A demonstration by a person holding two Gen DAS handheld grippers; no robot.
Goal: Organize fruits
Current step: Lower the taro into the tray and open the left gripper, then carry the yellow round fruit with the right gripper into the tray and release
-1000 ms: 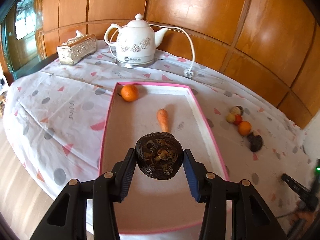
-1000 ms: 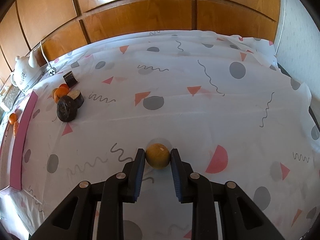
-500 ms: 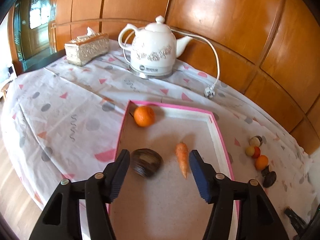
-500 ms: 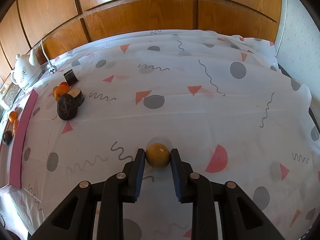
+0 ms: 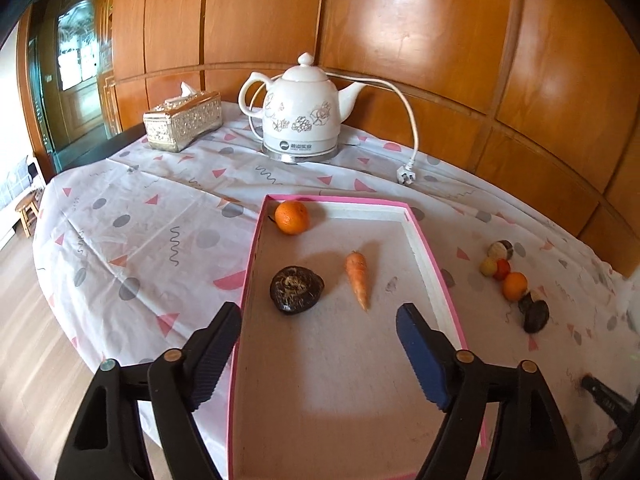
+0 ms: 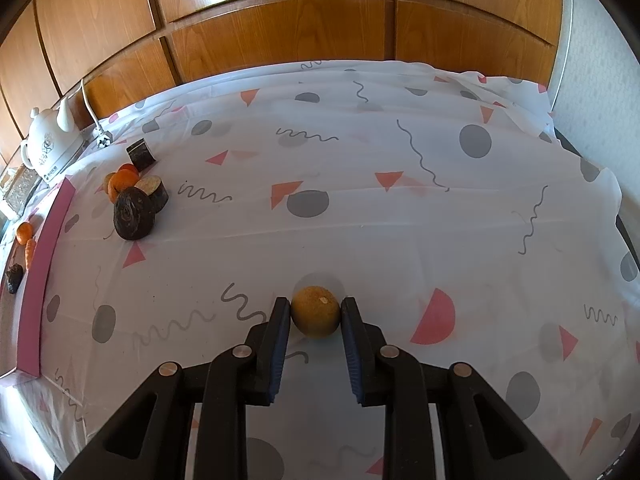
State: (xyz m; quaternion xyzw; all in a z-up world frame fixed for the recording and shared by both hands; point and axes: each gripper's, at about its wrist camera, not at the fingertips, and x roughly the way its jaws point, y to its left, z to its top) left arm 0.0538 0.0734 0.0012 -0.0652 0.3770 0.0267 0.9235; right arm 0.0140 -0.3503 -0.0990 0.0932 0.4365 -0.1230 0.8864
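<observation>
A pink-rimmed tray holds an orange, a carrot and a dark brown round fruit. My left gripper is open and empty, above the tray's near part, behind the dark fruit. A cluster of small fruits lies on the cloth right of the tray; it also shows in the right wrist view. My right gripper is shut on a yellow-brown round fruit resting on the tablecloth.
A white electric kettle with cord and plug and a silver tissue box stand behind the tray. Wooden panels back the table. The table edge drops to the floor at left.
My left gripper opened and let the dark fruit down into the tray, then pulled back and up. The right gripper and its fruit have not moved.
</observation>
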